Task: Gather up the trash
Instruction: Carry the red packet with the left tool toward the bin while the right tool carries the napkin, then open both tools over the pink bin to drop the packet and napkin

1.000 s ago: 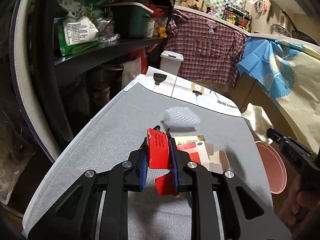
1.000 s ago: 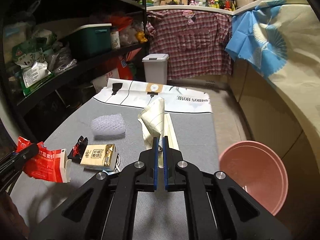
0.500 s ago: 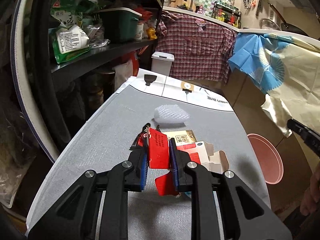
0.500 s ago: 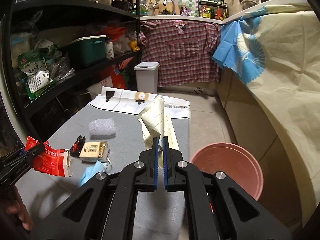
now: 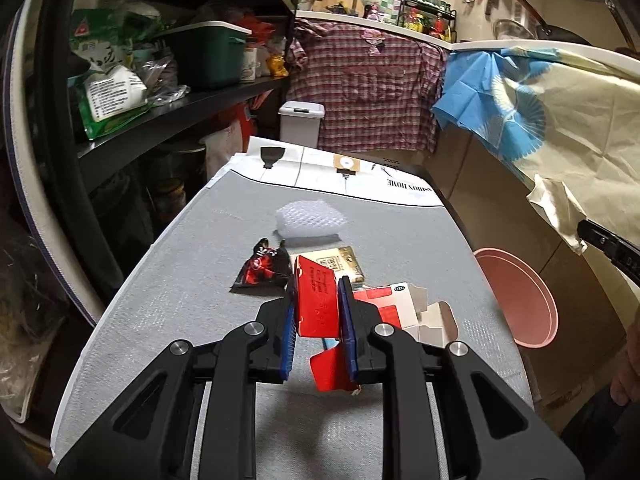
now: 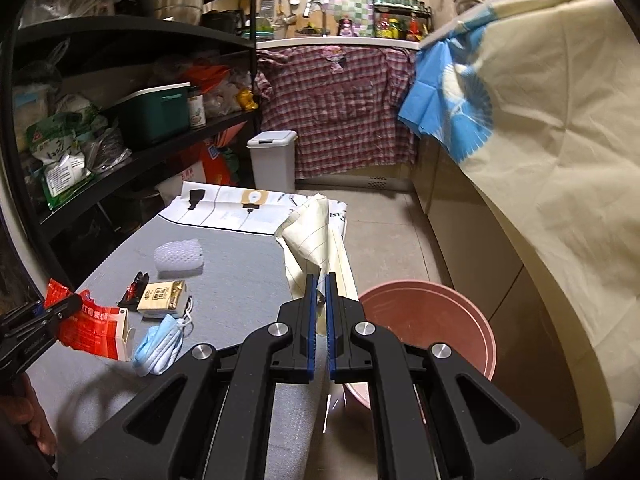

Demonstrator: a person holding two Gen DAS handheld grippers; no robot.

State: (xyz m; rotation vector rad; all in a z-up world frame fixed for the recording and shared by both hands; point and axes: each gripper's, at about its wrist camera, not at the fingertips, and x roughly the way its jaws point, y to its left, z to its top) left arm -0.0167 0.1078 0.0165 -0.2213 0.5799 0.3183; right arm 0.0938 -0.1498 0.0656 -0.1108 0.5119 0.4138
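My left gripper [image 5: 318, 292] is shut on a red and white carton [image 5: 316, 304] and holds it above the grey table [image 5: 180, 300]; the carton also shows in the right wrist view [image 6: 94, 330]. My right gripper [image 6: 319, 280] is shut on a cream lined paper sheet [image 6: 316, 240], held up near the table's right edge beside the pink bucket [image 6: 424, 320]. On the table lie a bubble-wrap piece [image 5: 310, 220], a black and red wrapper [image 5: 262, 266], a tan packet [image 6: 162, 296] and a blue face mask [image 6: 160, 344].
The pink bucket [image 5: 516, 296] stands on the floor right of the table. A white pedal bin [image 6: 272, 158] stands at the far end. Black shelves [image 5: 168, 108] full of goods run along the left. Cloth-covered counters [image 6: 540, 160] line the right.
Both grippers have pulled back and risen a little with their loads. The right gripper has swung its paper right, nearer the pink bucket. The blue mask has come into view.
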